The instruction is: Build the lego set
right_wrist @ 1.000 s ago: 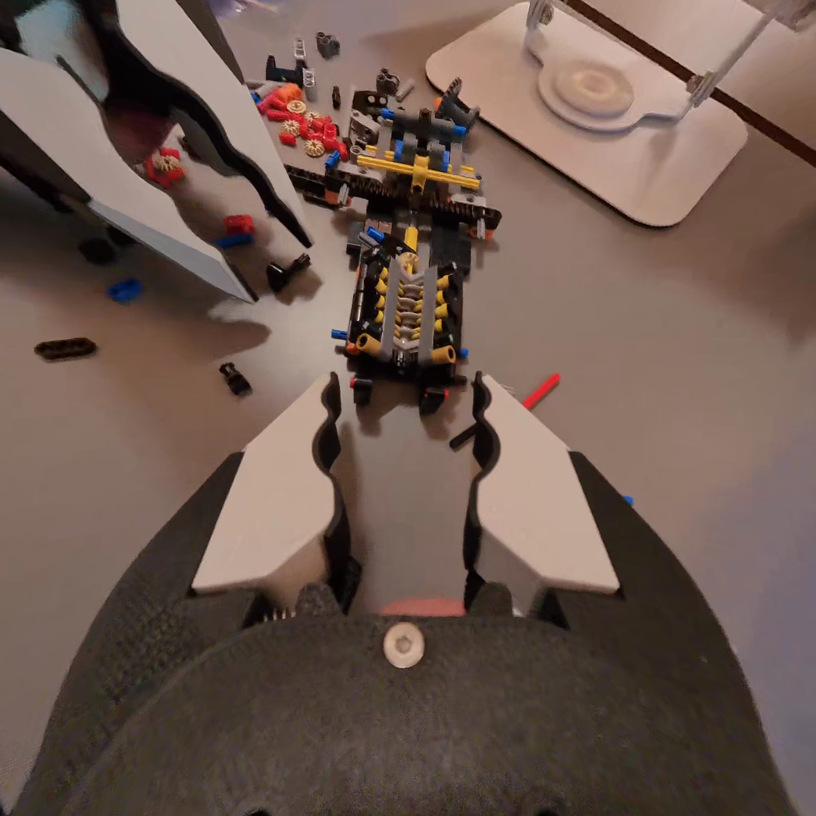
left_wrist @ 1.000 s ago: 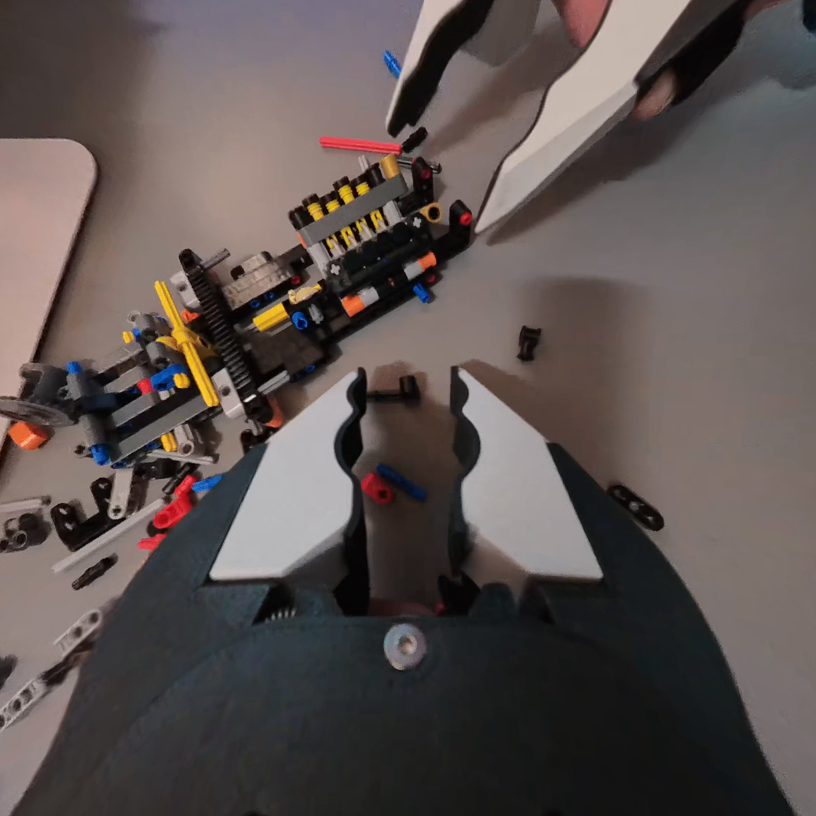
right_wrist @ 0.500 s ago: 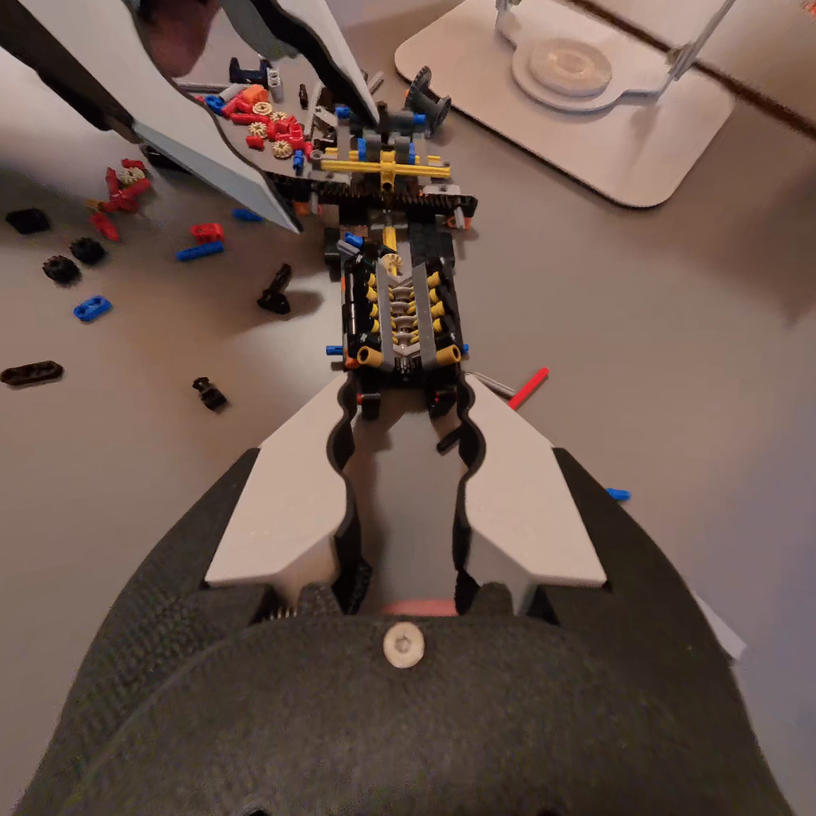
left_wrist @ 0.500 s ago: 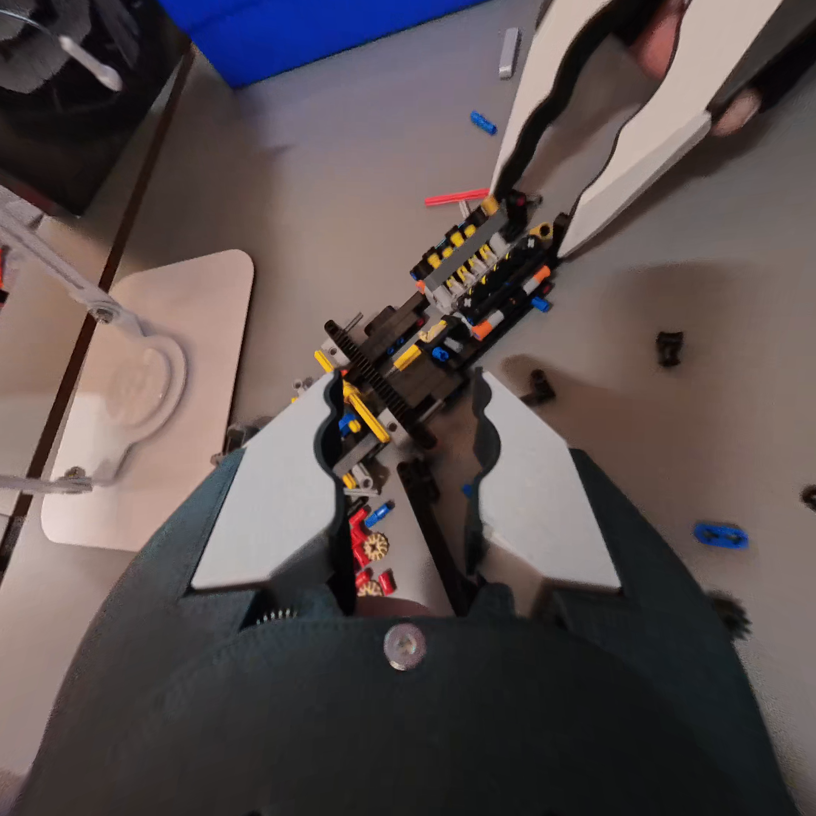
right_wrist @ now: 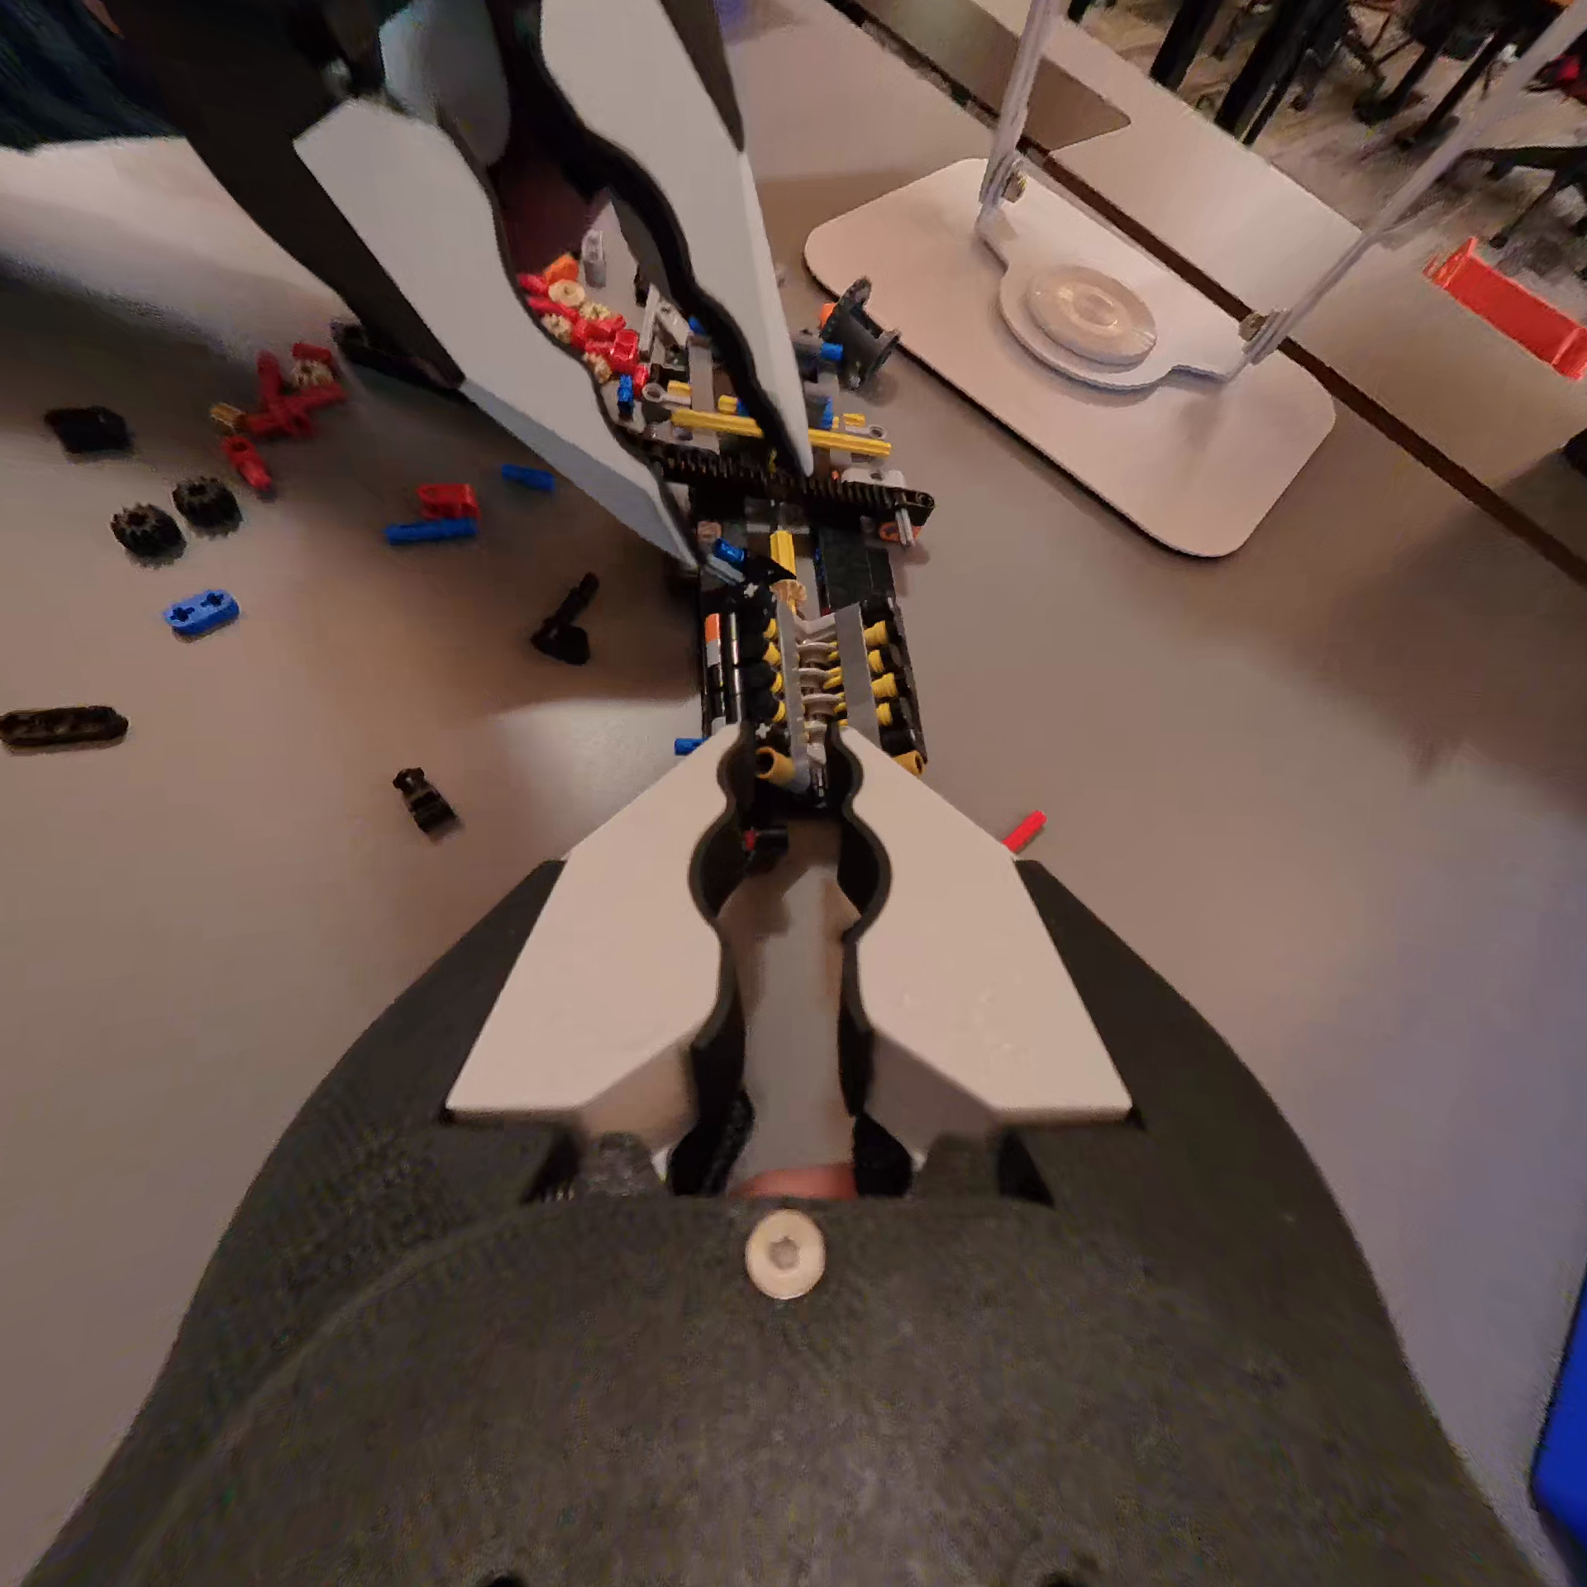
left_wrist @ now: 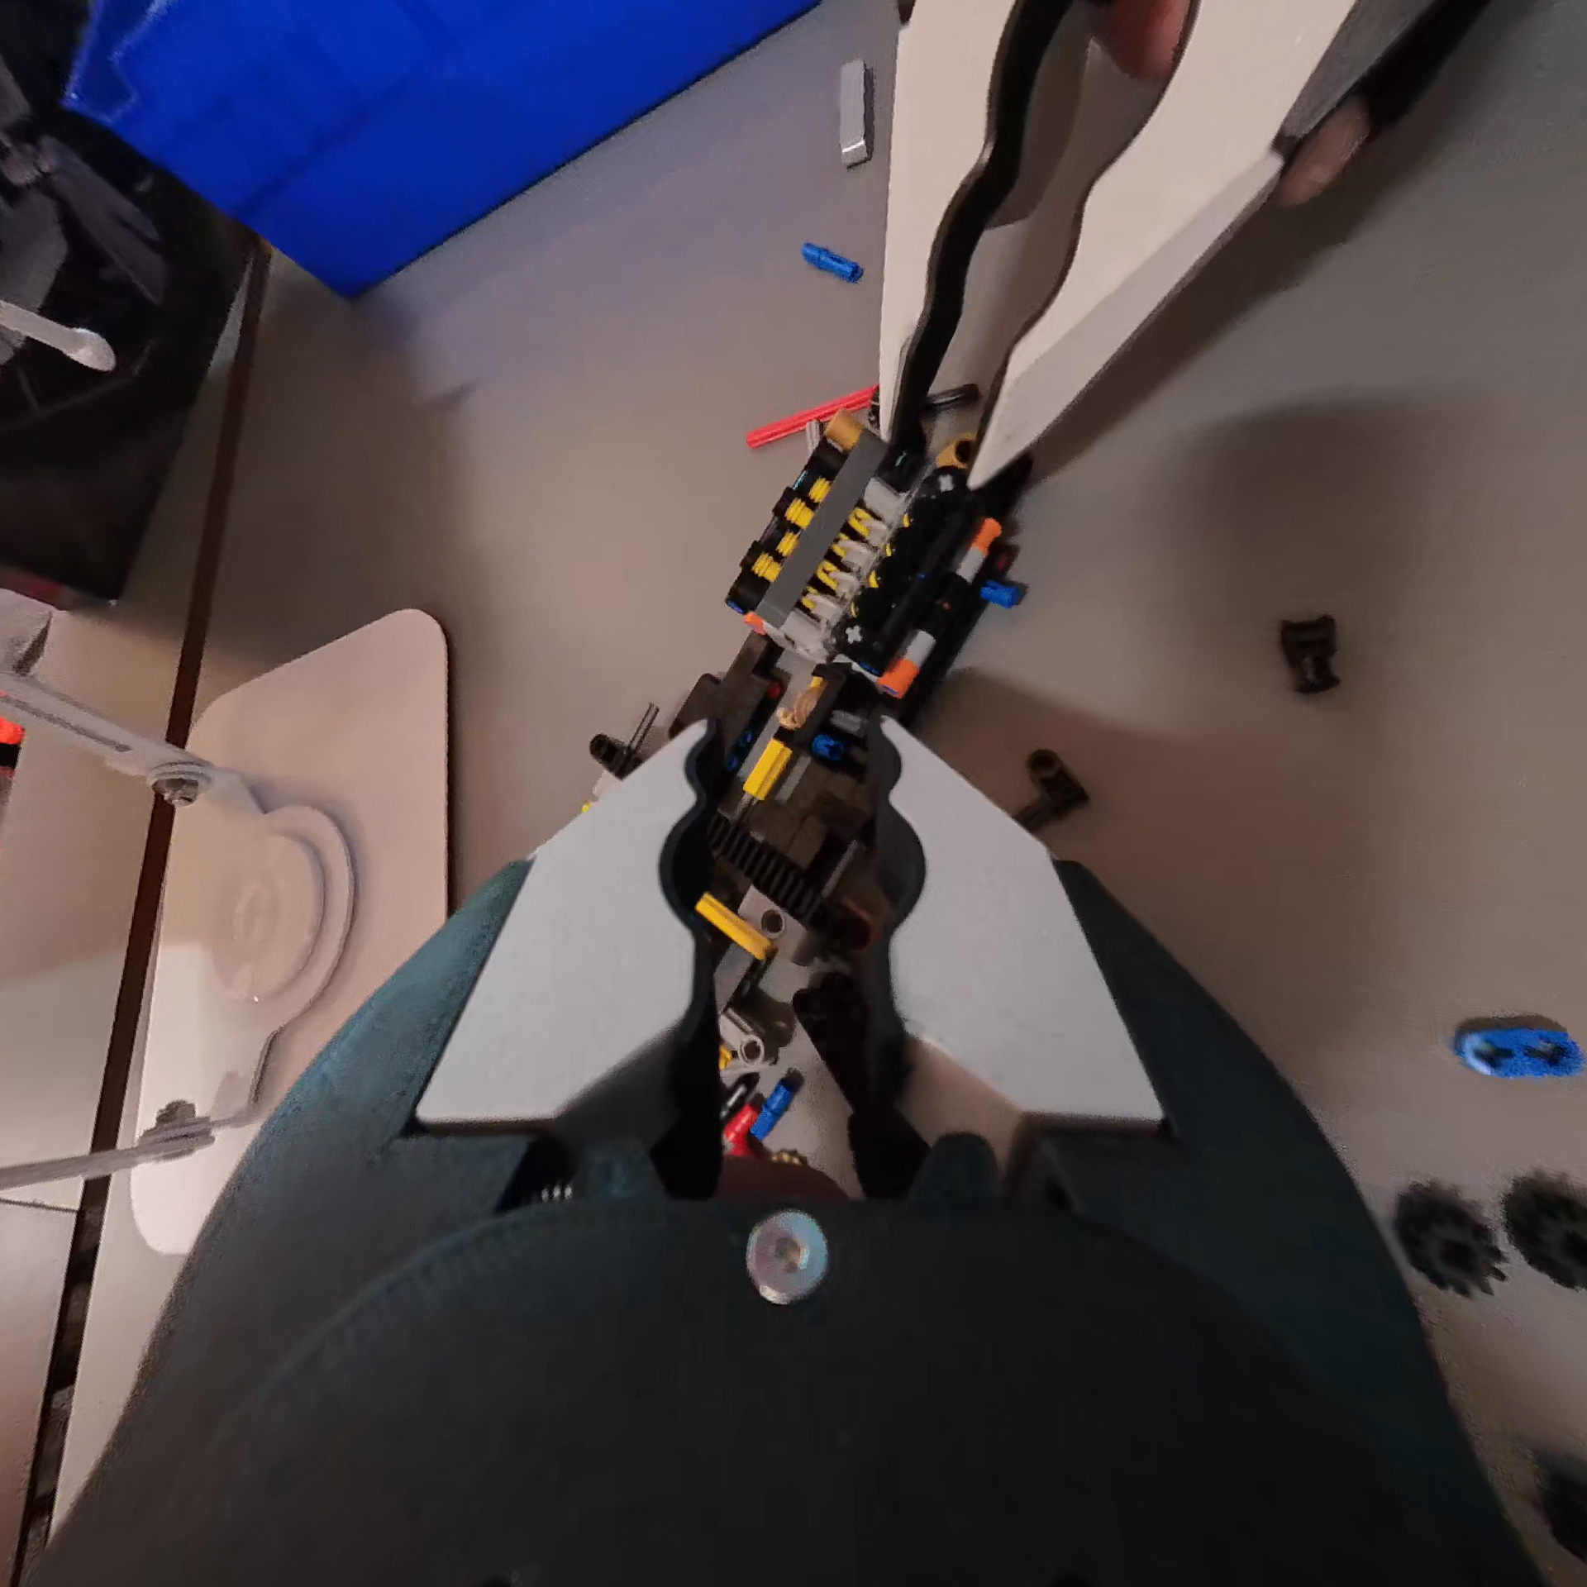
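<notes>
Both grippers closed in—lego model (right_wrist: 807, 653).

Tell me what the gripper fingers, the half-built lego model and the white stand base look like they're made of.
The right gripper has fingers that look like matte light-grey plastic, probably printed, edged with black lining, maybe rubber. The lego model looks like glossy moulded plastic: saturated colours, small highlights. The stand base is smooth, flat and off-white with rounded corners, either painted metal or plastic; I cannot tell which.

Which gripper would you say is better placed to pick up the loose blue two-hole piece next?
Probably left: the blue piece lies just beside the left gripper; the right gripper is farther away.
</notes>
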Demonstrator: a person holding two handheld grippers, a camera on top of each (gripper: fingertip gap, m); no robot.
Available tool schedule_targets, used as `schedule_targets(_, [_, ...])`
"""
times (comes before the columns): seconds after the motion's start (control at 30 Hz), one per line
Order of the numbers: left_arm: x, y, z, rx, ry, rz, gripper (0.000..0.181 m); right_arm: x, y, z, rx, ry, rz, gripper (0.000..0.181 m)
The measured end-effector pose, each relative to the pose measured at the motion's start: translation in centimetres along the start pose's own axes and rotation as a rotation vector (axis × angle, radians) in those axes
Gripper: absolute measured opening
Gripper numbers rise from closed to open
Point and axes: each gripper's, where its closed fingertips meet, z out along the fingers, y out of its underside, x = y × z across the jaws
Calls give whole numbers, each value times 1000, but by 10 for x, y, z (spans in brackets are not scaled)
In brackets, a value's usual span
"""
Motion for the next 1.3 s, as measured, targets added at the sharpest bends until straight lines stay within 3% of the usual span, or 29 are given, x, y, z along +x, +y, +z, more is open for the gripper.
schedule_targets(0.3, [6,-2,4,-7,52,45,23,5,0,0,12,6,24,17])
schedule_targets(0.63, [5,-5,13,-49,24,162,2,5,2,0,27,0,36,18])
schedule_targets(1.07, [-7,-8,16,-103,-9,166,4,6,0,-5,38,-11,4,19])
schedule_targets(1.3, [-15,-3,17,-107,19,45,22,9,-24,7,-1,-133,-30,16])
